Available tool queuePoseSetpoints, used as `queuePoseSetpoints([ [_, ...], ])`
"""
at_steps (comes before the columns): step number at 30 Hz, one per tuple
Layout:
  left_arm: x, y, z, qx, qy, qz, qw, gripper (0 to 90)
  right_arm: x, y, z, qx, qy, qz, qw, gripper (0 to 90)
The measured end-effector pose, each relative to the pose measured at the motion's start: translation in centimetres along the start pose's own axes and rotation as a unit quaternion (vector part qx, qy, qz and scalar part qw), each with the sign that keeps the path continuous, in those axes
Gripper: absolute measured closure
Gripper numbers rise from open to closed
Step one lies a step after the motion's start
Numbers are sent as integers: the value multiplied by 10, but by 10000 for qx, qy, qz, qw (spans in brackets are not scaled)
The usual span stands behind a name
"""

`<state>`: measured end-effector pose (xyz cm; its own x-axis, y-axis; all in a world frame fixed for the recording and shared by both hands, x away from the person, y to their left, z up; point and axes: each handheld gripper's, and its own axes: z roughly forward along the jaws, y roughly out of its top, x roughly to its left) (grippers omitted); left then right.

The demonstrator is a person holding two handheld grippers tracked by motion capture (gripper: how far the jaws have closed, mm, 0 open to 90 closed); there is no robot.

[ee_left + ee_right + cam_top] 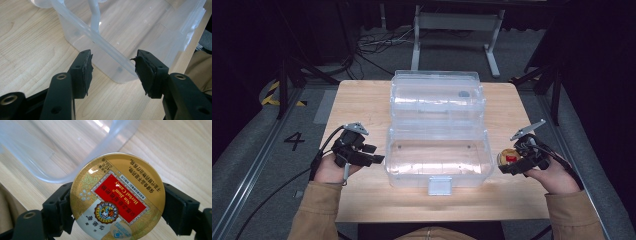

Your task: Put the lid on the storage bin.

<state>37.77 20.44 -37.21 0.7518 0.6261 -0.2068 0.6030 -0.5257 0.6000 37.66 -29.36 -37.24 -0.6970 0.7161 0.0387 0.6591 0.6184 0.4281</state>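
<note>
The right gripper (511, 162) is clamping a round gold tin with a red herbal-candy label (117, 197), its jaws pressing on opposite sides of the rim, lid face up and tilted a little. In the high view the tin (507, 158) is sitting just beside the right end wall of the clear plastic storage box with its hinged lid thrown open (438, 159), which is standing in the middle of the pale wooden table (362, 105). The left gripper (113, 71) is waiting with its jaws spread wide and holding nothing, pointing at the box's near left corner.

The step in hand looks to be placing the tin into the box. To do it well, the tin is best lifted clear of the wall's rim before travelling inward, kept level so it is not slipping between the pads, then lowered onto the bare floor of the box before the jaws are letting go. The light box may be sliding if bumped, so the left gripper could be steadying its near wall
</note>
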Motion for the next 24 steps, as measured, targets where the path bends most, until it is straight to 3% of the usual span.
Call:
queuePoseSetpoints([
  [9,1,-1,-2,-18,14,-26,10000,477,8,19,-11,-101,29,-224,9997,203],
  [24,2,-2,-3,-38,29,-20,10000,477,25,55,-12,-139,198,-570,9981,203],
])
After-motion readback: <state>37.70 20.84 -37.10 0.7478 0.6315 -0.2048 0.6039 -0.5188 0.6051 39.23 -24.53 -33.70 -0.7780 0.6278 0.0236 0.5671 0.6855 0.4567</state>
